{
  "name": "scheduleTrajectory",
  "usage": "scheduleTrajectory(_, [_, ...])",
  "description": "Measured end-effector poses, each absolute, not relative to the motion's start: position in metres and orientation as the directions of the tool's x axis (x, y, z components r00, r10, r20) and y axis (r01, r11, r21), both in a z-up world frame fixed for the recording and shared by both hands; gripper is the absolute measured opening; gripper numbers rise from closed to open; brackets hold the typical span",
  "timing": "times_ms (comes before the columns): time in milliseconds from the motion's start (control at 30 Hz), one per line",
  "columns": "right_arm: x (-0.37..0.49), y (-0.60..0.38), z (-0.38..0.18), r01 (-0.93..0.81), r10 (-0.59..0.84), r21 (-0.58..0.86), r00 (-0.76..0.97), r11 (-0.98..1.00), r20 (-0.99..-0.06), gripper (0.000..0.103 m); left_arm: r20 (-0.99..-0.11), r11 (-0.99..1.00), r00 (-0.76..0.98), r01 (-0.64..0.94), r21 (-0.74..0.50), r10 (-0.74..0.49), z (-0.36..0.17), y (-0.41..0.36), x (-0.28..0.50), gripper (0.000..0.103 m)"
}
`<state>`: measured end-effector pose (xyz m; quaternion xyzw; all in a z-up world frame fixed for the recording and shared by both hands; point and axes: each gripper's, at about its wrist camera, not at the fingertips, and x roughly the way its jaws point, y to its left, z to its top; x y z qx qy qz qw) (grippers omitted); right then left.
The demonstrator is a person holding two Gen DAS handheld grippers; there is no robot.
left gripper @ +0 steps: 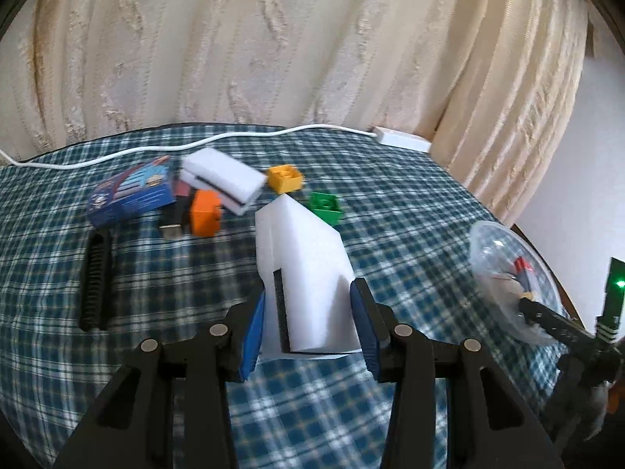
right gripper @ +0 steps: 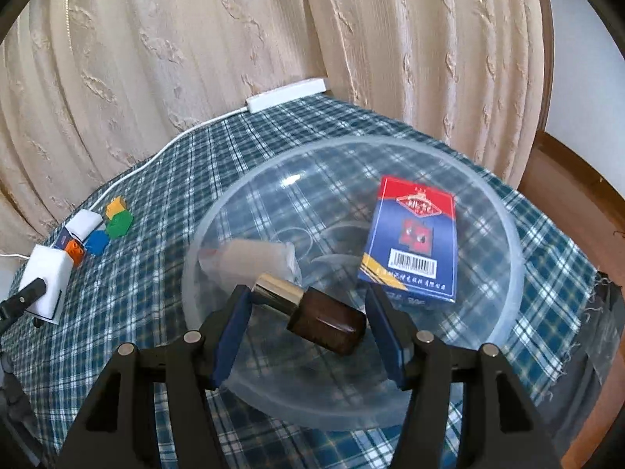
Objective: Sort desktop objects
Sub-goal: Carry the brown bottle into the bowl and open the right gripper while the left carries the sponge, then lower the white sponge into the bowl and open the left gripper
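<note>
The right gripper (right gripper: 308,312) hangs with jaws apart over the clear bowl (right gripper: 504,215), which holds a brown bottle (right gripper: 326,322) and card box (right gripper: 412,242).

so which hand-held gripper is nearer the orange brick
Left. The left hand-held gripper, shut on a white sponge, sits on the cluttered side of the table, fairly near the orange brick. The right hand-held gripper is open over the clear bowl, farther away.

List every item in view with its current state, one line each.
left gripper: shut on white sponge
white sponge: held, lifted
right gripper: open over bowl
clear bowl: upright on cloth
brown bottle: lying in bowl, capped
card box: closed, lying in bowl
second sponge: resting on pile
</note>
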<state>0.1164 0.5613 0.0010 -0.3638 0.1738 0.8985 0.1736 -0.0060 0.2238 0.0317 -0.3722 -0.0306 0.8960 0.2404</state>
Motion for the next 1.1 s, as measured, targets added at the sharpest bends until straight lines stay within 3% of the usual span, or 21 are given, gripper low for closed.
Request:
scheduleTrajectory(700, [0.149, 0.552, 0.003, -0.27, 0.068, 0.146, -0.65, -0.952, -0.757, 0.065, -0.641, -0.758, -0.477, -0.594, -0.269, 0.601, 0.056, 0.346, 0.029, 0.045])
scheduleTrajectory(1100, [0.179, 0.558, 0.021, -0.243, 0.037, 0.199, -0.716, -0.949, -0.697, 0.064, -0.634, -0.637, -0.357, -0.715, -0.287, 0.686, 0.057, 0.43, 0.046, 0.046])
